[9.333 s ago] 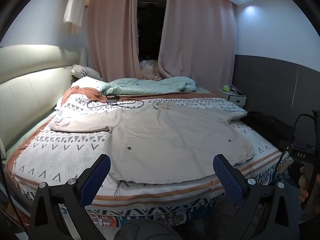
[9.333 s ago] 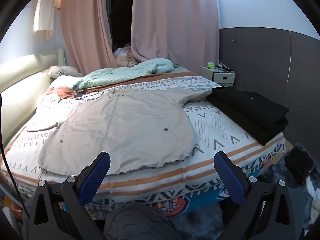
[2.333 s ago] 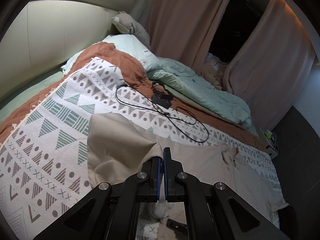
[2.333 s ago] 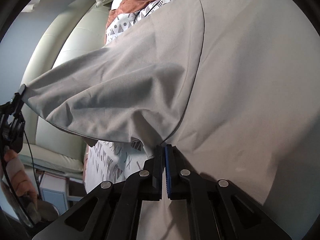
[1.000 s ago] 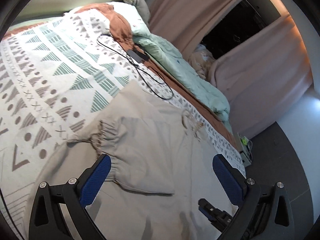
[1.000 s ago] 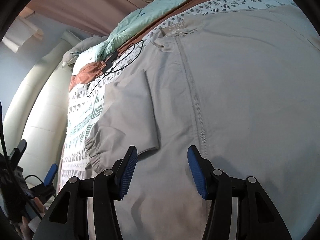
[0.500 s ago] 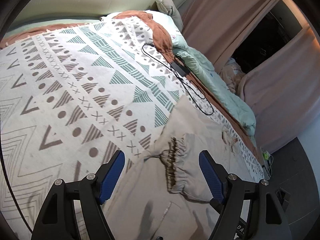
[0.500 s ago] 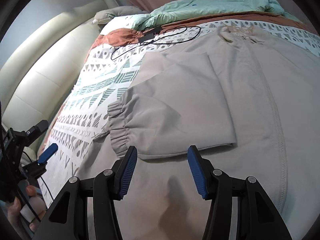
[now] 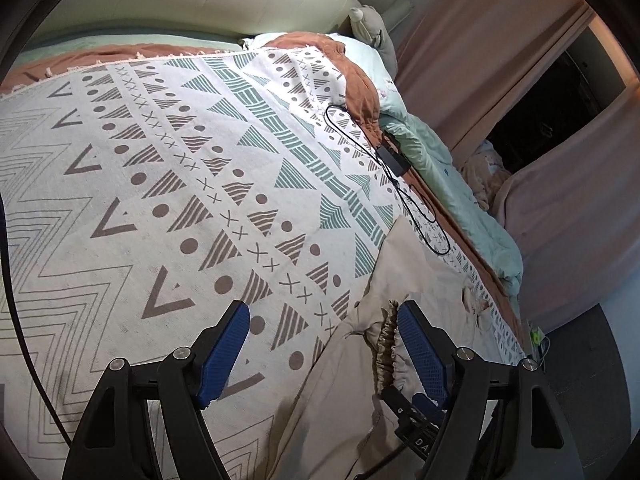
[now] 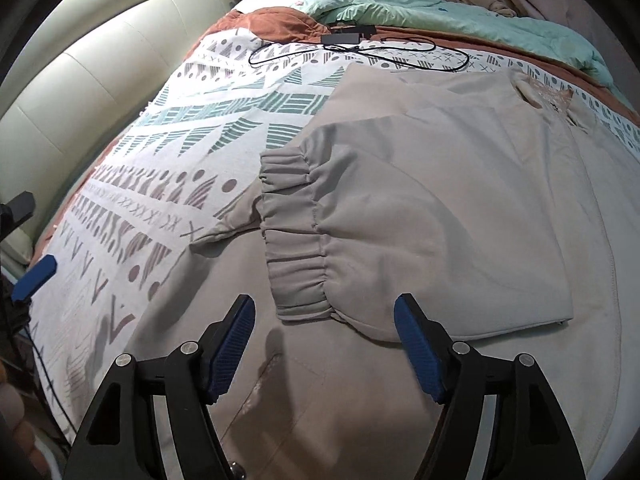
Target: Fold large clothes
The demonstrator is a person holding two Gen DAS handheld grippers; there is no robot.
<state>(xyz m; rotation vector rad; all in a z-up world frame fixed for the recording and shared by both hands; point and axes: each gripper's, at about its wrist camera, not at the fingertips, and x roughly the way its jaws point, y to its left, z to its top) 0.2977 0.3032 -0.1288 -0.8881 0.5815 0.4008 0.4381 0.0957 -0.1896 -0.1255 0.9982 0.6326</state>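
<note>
A large beige jacket (image 10: 460, 208) lies spread flat on the bed, over a white bedspread (image 9: 168, 184) printed with grey and teal triangles, dots and crosses. Its collar (image 10: 548, 96) points toward the heaped mint-green duvet (image 10: 440, 12) at the far side of the bed, and its front seam runs from that collar back toward the camera, so the jacket's long axis goes from the duvet to the near edge. One sleeve is folded in across the jacket's chest, crosswise to that axis, with its gathered elastic cuff (image 10: 296, 236) at the jacket's side edge nearest the padded headboard (image 10: 80, 92). Between that edge and the headboard the bedspread lies bare and wide, giving open room beside the jacket. A black charger with its looped cable (image 10: 360, 46) lies on the bedspread between the jacket's shoulder and the duvet, apart from the cloth. The left tongs (image 9: 324, 350) stand spread over the jacket's side edge, with nothing pinched, one finger over bare bedspread and the other just beside the cuff. The right tongs (image 10: 324, 340) hover above the jacket just short of the cuff, their jaws opening and empty.
</note>
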